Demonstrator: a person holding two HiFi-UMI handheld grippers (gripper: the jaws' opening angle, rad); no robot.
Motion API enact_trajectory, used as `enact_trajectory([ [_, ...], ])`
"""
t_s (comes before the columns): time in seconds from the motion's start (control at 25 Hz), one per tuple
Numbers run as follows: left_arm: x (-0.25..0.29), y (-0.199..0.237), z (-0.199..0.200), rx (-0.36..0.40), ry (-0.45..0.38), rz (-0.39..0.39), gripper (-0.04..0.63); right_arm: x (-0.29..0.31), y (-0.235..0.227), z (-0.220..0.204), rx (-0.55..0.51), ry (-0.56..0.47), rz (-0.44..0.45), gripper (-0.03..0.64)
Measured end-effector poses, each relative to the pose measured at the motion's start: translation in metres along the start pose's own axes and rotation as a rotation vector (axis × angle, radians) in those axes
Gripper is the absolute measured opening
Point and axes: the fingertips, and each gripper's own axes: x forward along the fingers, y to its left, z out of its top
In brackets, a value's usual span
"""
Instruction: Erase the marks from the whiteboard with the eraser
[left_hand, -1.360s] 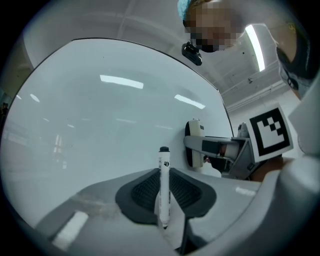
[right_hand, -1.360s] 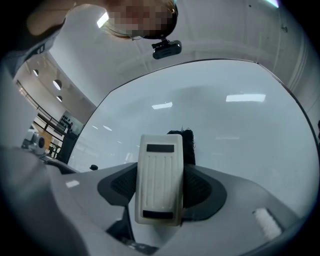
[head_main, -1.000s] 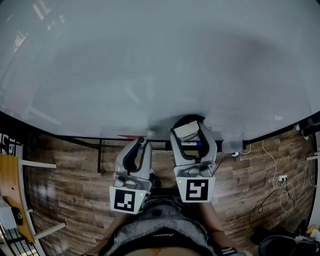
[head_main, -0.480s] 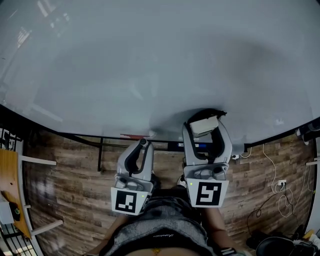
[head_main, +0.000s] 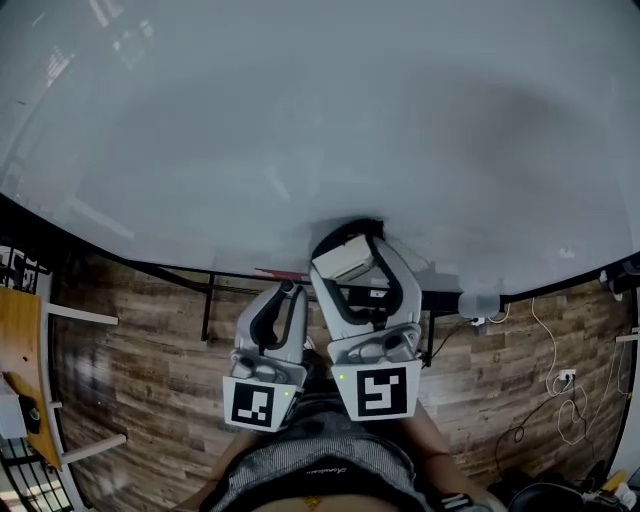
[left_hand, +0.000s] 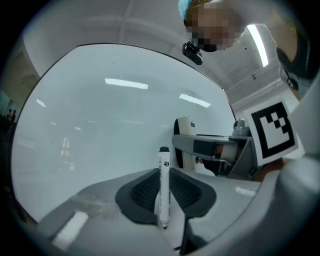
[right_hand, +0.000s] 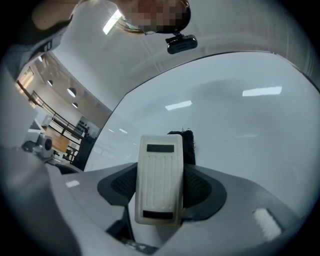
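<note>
My right gripper (head_main: 345, 258) is shut on a cream-white eraser (head_main: 343, 260) with a black felt underside, pressed against the lower part of the whiteboard (head_main: 300, 130). In the right gripper view the eraser (right_hand: 160, 182) fills the space between the jaws of the right gripper (right_hand: 161, 192), and its black felt touches the whiteboard (right_hand: 240, 110). My left gripper (head_main: 285, 288) hangs below the board's bottom edge, shut on a white marker (left_hand: 164, 185) with a black cap. The left gripper (left_hand: 164, 197) points at the whiteboard (left_hand: 90, 125). I see no distinct marks on the board.
A tray along the board's bottom edge holds a blue marker (head_main: 375, 294) and a red item (head_main: 282, 273). Below is wooden flooring (head_main: 140, 380) with cables (head_main: 560, 380) at the right. A wooden desk edge (head_main: 20, 370) is at the far left. The other gripper (left_hand: 225, 150) shows in the left gripper view.
My right gripper with the eraser swept right along the board's lower part, then back left to a spot further left than a second ago. The left gripper stayed nearly still.
</note>
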Motion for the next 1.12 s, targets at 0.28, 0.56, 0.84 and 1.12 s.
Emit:
enact_trajectory([
  [0.28, 0.003, 0.0, 0.001, -0.011, 0.005, -0.008, 0.071, -0.004, -0.001, -0.003, -0.01, 0.008, 0.019, 0.259],
  [0.56, 0.017, -0.026, 0.002, -0.013, 0.004, -0.061, 0.071, -0.039, -0.047, -0.03, -0.007, 0.076, -0.065, 0.259],
  [0.84, 0.024, -0.049, -0.001, -0.031, 0.008, -0.101, 0.071, -0.083, -0.126, -0.036, 0.04, 0.09, -0.279, 0.259],
  [1.12, 0.023, -0.061, -0.003, -0.03, 0.02, -0.102, 0.071, -0.083, -0.13, -0.037, 0.005, 0.135, -0.317, 0.261],
])
